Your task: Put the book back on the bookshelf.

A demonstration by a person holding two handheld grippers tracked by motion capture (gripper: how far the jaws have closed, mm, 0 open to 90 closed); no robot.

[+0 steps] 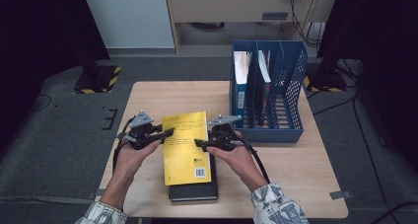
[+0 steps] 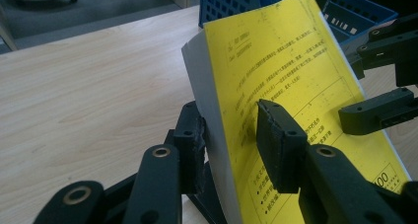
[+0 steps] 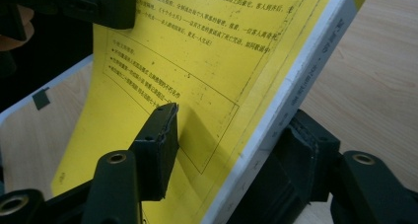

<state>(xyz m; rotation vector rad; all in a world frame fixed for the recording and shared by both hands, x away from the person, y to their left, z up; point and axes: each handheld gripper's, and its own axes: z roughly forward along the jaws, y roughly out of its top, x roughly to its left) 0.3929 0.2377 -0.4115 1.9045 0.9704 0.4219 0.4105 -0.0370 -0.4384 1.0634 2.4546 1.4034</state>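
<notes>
Left gripper point(image 1: 167, 132) and right gripper point(image 1: 199, 144) clench opposite long edges of yellow book point(image 1: 186, 147), balancing lift off black book point(image 1: 193, 190).

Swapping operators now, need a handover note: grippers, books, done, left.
Left gripper: shut on the yellow book, left edge.
Right gripper: shut on its right edge.
The book is partly raised over the black book on the table.
Blue file rack at back right holds two books; right slot free.
Done: book gripped.
Left: probably stand it in the rack, then the black one.
</notes>
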